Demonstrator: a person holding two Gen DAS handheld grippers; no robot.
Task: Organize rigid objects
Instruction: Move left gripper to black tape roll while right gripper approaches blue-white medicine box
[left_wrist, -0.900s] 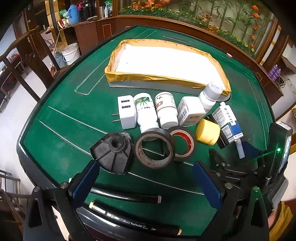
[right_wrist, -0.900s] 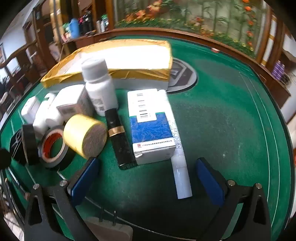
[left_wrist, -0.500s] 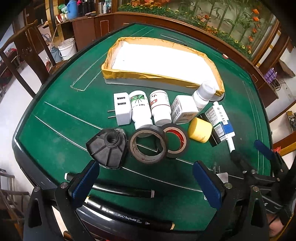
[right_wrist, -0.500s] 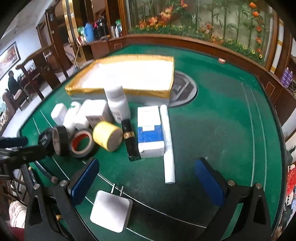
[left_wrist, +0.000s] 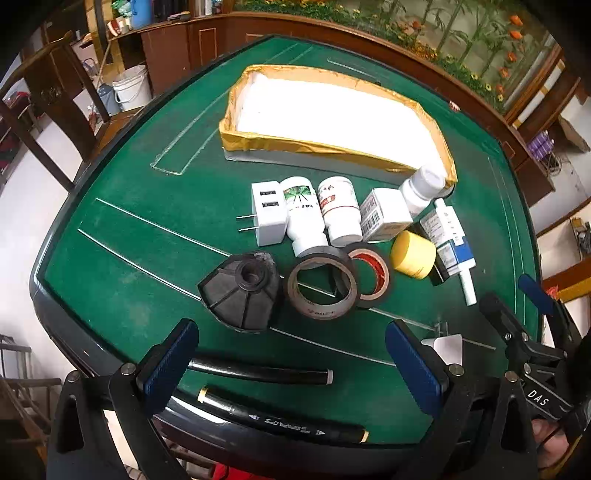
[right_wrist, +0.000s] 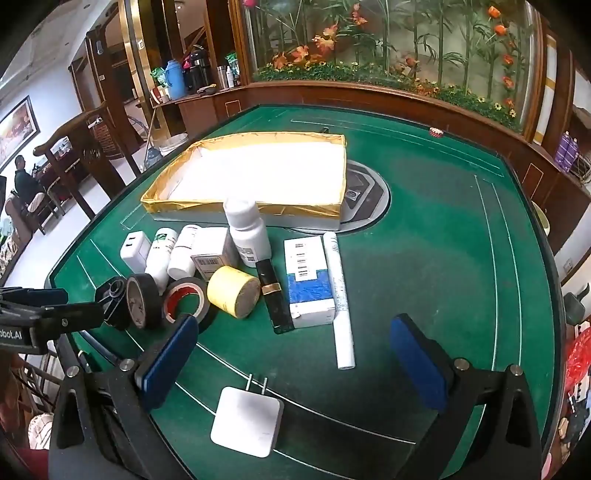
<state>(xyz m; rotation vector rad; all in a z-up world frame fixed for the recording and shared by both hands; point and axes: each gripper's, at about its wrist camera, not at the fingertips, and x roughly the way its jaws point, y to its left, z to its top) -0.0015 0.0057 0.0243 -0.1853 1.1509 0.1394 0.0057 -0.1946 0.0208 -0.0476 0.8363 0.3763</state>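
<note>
A gold-rimmed tray with a white floor (left_wrist: 332, 144) (right_wrist: 243, 208) lies at the back of the green table. In front of it sit a white charger (left_wrist: 267, 216), white bottles (left_wrist: 303, 218) (right_wrist: 245, 232), a small box (left_wrist: 384, 214), black tape (left_wrist: 321, 286), red-cored tape (left_wrist: 371, 273), a yellow roll (left_wrist: 412, 254) (right_wrist: 232, 291), a blue-and-white carton (right_wrist: 308, 280), a white tube (right_wrist: 340, 299) and a black plastic part (left_wrist: 242, 291). My left gripper (left_wrist: 291, 363) hangs open over two black markers (left_wrist: 258, 373). My right gripper (right_wrist: 291, 360) hangs open above a flat white charger (right_wrist: 245, 421).
Wooden chairs (left_wrist: 44, 110) and a white bucket (left_wrist: 131, 86) stand left of the table. A wooden counter with flasks (right_wrist: 184, 79) and a planter wall (right_wrist: 369, 55) close the back. Bare green felt (right_wrist: 443, 258) spreads to the right of the objects.
Both grippers have pulled back and risen from the objects. The right one has tipped up, bringing the tray and room into view. The flat white charger now lies under it.
</note>
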